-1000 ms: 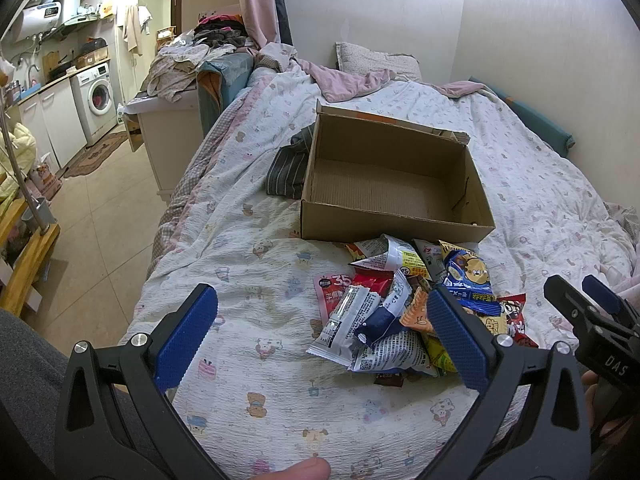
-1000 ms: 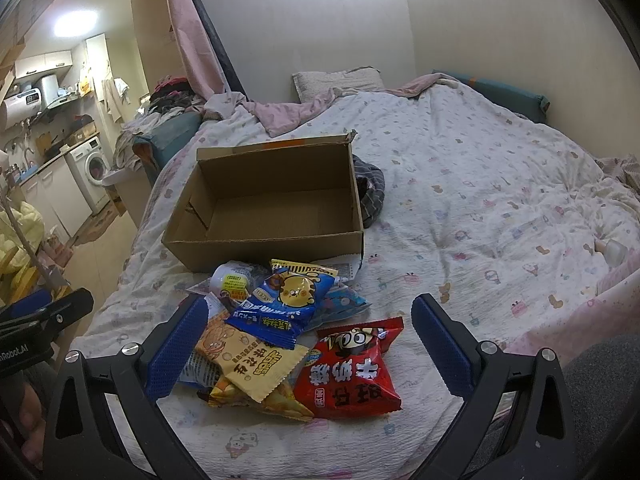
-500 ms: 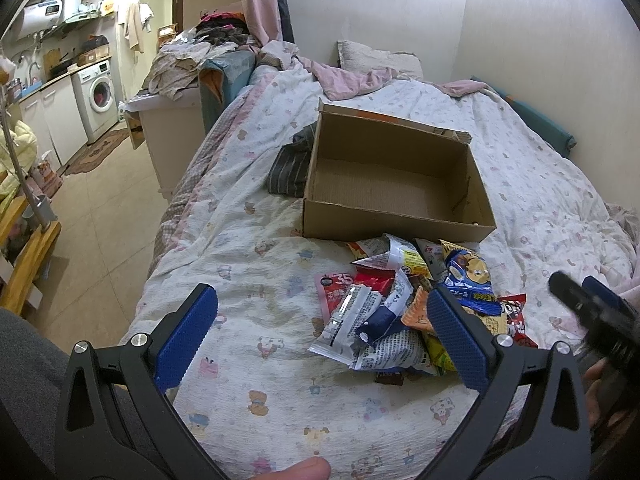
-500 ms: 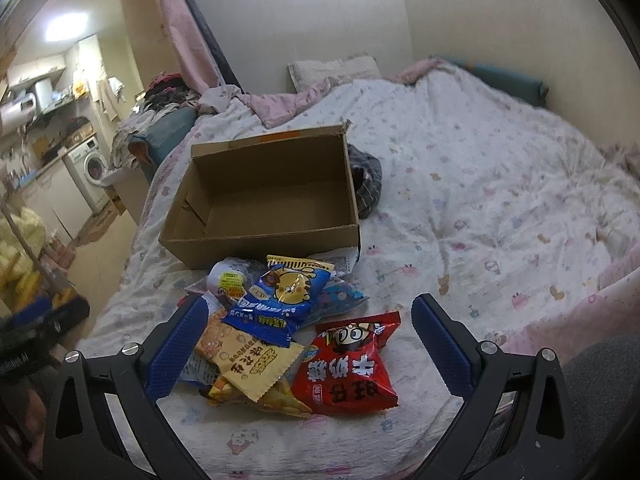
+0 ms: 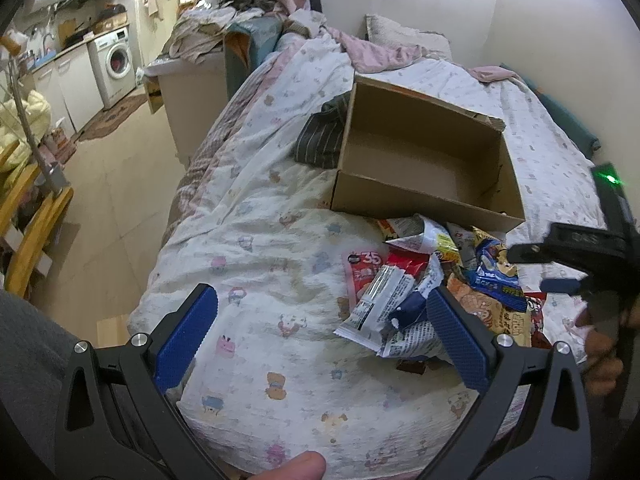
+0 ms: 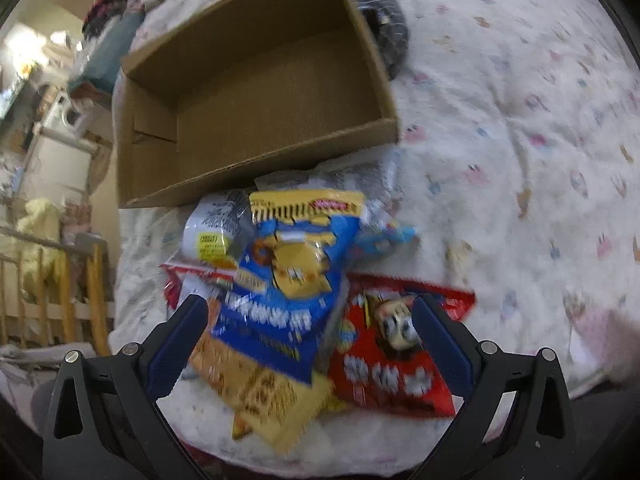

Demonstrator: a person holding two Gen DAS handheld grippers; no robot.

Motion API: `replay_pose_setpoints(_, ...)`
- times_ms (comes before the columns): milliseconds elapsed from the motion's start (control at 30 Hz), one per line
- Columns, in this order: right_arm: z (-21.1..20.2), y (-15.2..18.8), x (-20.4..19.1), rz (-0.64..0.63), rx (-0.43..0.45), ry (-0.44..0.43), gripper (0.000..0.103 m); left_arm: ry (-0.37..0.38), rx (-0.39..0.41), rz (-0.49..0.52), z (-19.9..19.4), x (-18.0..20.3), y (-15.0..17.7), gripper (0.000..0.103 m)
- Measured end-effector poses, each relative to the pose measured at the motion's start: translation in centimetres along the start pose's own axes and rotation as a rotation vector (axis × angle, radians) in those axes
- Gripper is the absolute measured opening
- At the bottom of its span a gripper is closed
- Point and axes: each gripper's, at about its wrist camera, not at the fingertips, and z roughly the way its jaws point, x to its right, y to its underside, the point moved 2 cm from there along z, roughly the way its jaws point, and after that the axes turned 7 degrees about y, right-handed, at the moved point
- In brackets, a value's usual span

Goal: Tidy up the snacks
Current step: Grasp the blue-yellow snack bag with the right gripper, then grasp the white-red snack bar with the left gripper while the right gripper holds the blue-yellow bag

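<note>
An empty open cardboard box (image 5: 420, 168) (image 6: 256, 92) sits on the bed. A pile of snack packets (image 5: 424, 280) lies just in front of it. In the right wrist view a blue and yellow packet (image 6: 288, 280) lies on top, with a red packet (image 6: 392, 352) to its right and an orange-yellow packet (image 6: 260, 396) below. My right gripper (image 6: 310, 334) is open, low over the pile, its fingers either side of the blue and red packets. It also shows in the left wrist view (image 5: 560, 268). My left gripper (image 5: 320, 332) is open and empty, left of the pile.
The bed has a white patterned quilt (image 5: 260, 240). A dark striped cloth (image 5: 320, 140) lies beside the box. The bed's left edge drops to the floor (image 5: 112, 200). A washing machine (image 5: 114, 60) and wooden rail (image 6: 60, 280) stand far left.
My right gripper has dropped and moved forward over the snack pile, tilting down. My left gripper has shifted slightly. Both stay open.
</note>
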Motion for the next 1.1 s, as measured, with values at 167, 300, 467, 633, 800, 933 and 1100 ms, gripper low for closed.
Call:
replay_pose_setpoints(167, 2.3, -1.2, -2.1, -0.047, -0.063, 0.049, 0.096, 0.002, -0.032, -0.021, 0.5, -0.5, 0.1, 0.103)
replay_pose_setpoints(300, 3.3, -0.9, -2.9, -0.082, -0.082, 0.126, 0.082, 0.0, -0.047, -0.029, 0.8, -0.7, 0.2, 0.103)
replay_pose_setpoints(467, 3.6, -1.3, -2.3, -0.119, -0.063, 0.167, 0.065, 0.0, -0.061, -0.025, 1.1, -0.6, 0.4, 0.103)
replay_pose_setpoints(633, 1.8, -1.1, -0.4, -0.128, -0.04, 0.093, 0.038, -0.003, -0.073, -0.01, 1.6, -0.3, 0.5, 0.103)
replay_pose_setpoints(800, -2.2, -0.8, 1.9, -0.1, 0.03, -0.043, 0.037, -0.007, -0.114, 0.005, 2.3, -0.1, 0.7, 0.103)
replay_pose_setpoints(933, -5.1, -0.1, 3.5, -0.107, 0.103, -0.149, 0.037, 0.001, -0.192, 0.028, 3.6, 0.0, 0.1, 0.103)
replay_pose_setpoints(1100, -5.1, 1.0, 4.7, -0.088, 0.121, -0.189, 0.037, 0.069, -0.33, 0.073, 6.6, 0.8, -2.4, 0.103)
